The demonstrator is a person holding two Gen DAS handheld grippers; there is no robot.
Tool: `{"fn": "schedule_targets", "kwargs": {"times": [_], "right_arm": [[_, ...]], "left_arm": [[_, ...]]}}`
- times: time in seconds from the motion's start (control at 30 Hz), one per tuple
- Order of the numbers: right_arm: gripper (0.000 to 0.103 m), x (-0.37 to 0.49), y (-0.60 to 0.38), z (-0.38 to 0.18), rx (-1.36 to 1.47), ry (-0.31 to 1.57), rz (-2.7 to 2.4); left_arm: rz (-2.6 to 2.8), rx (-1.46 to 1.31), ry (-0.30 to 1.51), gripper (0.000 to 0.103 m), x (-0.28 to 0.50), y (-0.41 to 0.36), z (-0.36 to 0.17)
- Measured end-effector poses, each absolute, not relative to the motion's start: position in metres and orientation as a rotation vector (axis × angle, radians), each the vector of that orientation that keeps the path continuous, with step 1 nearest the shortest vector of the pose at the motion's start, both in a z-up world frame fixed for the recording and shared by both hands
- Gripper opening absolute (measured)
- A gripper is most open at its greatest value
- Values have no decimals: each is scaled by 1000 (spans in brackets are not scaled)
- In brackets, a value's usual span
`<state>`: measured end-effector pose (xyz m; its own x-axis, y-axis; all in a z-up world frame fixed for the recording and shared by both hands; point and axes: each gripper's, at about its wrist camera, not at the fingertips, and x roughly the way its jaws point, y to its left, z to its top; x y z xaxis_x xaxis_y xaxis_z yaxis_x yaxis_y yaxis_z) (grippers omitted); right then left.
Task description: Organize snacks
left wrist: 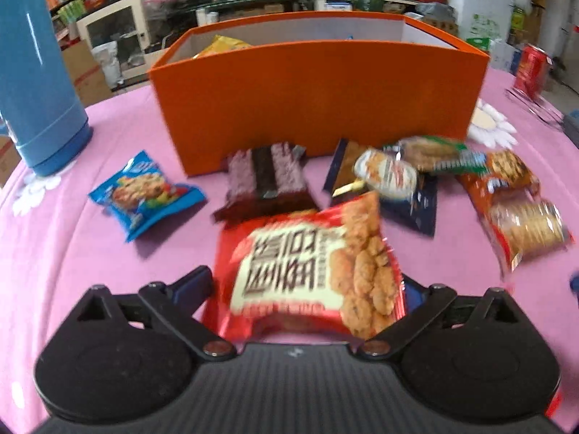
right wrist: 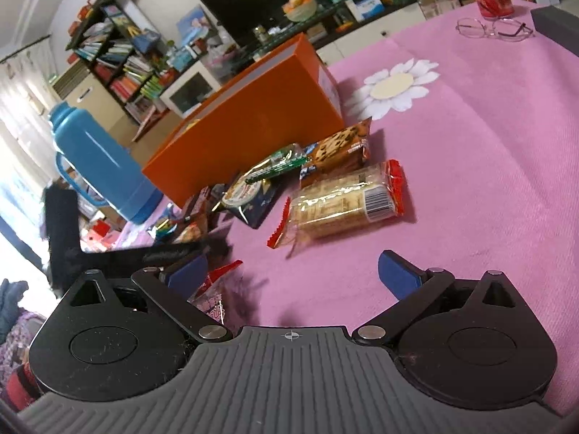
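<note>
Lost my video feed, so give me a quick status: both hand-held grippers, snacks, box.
Left hand-held gripper around red snack bag. Right hand-held gripper open, empty. Orange box beyond loose snacks; way clear.

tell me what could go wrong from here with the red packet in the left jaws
1. The red snack packet sits between the left gripper jaws, but I can't tell if they press it; it could slip on lifting.
2. The orange box has a tall front wall, so a low carry could knock it.
3. Loose packets like the chocolate wafer lie in the path and may be swept aside.
</note>
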<state>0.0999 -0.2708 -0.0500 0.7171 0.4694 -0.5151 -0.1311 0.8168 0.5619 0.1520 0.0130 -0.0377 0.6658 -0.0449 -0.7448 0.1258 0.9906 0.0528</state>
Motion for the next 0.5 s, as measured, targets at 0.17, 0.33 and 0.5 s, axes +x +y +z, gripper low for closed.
{"fn": "schedule_targets", "kwargs": {"times": [0.17,0.33,0.5], "right_arm": [[92,99,-264,-49,474,696,342],[92,99,-263,-49,463,692,336],[92,99,-266,-50,486,686,332]], "left_arm": [[-128,136,855,101,126,58,-36],[-66,1,880,102,104,112,-25],[-145,-202,829,102,93,110,-8]]}}
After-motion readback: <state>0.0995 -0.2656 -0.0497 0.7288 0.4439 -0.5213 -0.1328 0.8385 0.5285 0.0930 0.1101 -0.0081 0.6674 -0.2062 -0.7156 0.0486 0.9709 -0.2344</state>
